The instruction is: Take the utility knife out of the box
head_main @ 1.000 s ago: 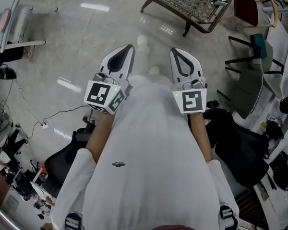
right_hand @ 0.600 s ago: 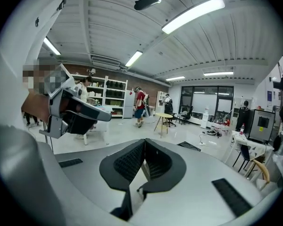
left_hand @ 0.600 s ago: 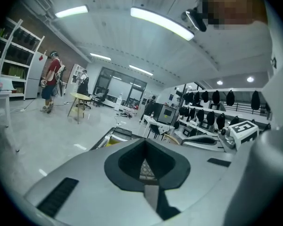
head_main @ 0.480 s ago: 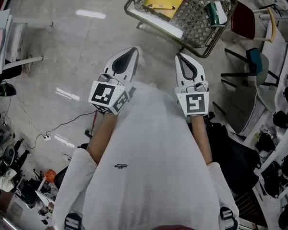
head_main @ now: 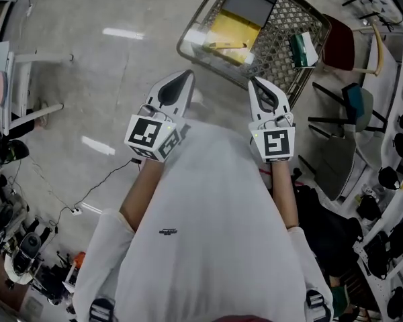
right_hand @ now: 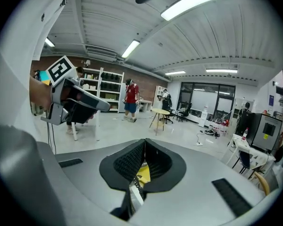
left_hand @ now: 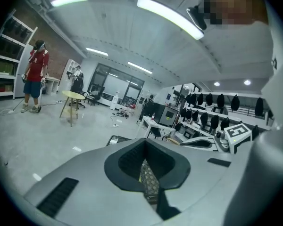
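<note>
The left gripper and right gripper were both closed tight and empty above a glossy grey floor, near a wire-mesh basket. What looked like the utility knife lay in the yellow box inside it, with chairs crowding the room's right side.

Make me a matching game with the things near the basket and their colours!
Things:
1 flat box in the middle of the wire basket
2 box at its far end
3 small carton at its right edge
4 chair beside that carton

Colours:
a dark red
b yellow
c green and white
d dark grey

Pairs: 1-b, 2-d, 3-c, 4-a
</note>
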### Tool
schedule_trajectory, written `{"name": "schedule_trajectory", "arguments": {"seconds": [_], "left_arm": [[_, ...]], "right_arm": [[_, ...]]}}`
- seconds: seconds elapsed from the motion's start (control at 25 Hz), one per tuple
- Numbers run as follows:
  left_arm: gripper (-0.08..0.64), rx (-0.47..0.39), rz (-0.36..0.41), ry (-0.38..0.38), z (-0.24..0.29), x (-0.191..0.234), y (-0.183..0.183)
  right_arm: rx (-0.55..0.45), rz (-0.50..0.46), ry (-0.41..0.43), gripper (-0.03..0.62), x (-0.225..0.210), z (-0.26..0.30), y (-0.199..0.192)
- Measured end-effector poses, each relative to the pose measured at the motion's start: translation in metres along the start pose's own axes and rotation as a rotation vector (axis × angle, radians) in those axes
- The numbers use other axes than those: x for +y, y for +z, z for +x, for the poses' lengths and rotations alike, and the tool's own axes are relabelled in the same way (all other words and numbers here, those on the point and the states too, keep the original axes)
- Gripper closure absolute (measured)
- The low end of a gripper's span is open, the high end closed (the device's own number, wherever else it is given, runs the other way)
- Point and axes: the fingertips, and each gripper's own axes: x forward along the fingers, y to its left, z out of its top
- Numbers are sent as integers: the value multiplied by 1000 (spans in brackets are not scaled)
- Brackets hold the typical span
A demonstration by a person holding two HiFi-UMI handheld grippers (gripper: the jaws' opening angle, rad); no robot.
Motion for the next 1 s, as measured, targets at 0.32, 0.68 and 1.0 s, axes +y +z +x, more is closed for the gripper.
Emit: {"name": "schedule_trajectory", "arguments": {"seconds": [0.32,0.68,1.0], "left_arm": [[558,-7,4,-33,35,38,24],[558,24,-9,-41,47,39,19],[558,53,-29,-27,65,39,6]], "right_arm": [[55,-61,9,592,-22,52,-3],[114,-100,49,592,-27,75,-24],[180,-164,118,592,-42,93,-58]]}}
